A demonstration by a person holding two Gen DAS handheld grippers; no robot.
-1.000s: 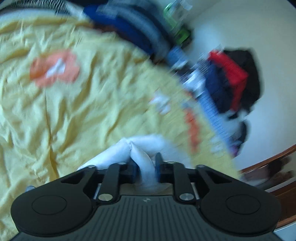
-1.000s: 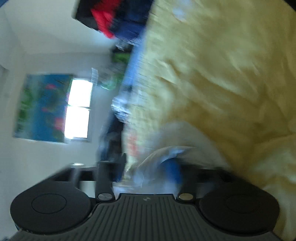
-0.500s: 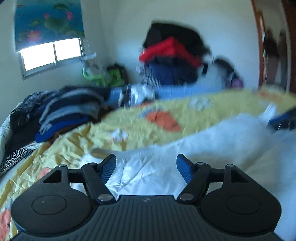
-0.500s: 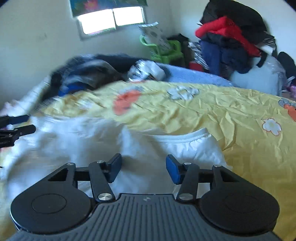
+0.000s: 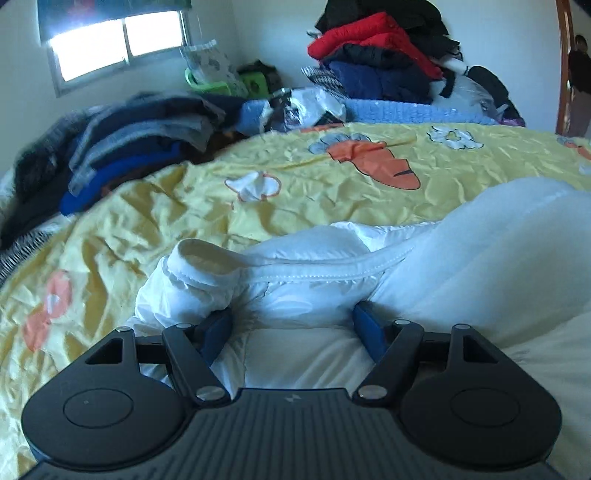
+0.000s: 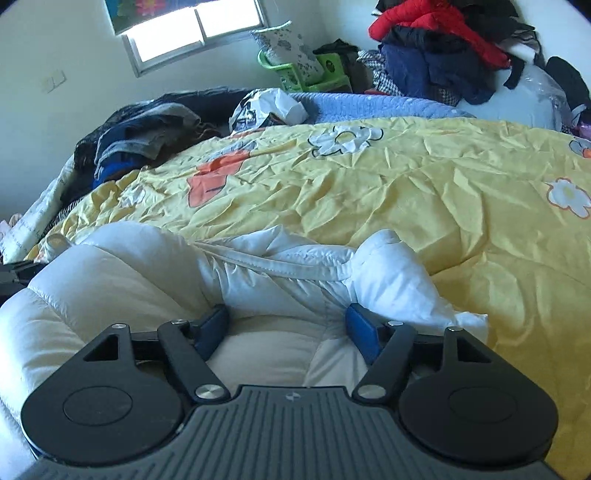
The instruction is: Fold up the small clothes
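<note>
Both my grippers have let go since a second ago: left gripper point(image 5: 291, 326) spread wide, right gripper point(image 6: 286, 325) opening, over the white garment point(image 5: 314, 266) at lower frame.

Two wrist cameras, both low over the bed and facing the far wall.

Each camera sits just behind its own gripper and looks forward along the two fingers, tilted a little down, very near to the white garment point(image 5: 480, 258) that lies on the yellow bedcover point(image 5: 147, 206). The left wrist view has the garment in its lower right part; the right wrist view has it in the lower left part, and the left gripper's tip shows at that view's left edge. Both views share the bedcover with its orange carrot print point(image 6: 210, 181), the window point(image 6: 192, 26), the green basket point(image 5: 207, 83) and the pile of red and dark clothes point(image 6: 443, 33) at the wall.
</note>
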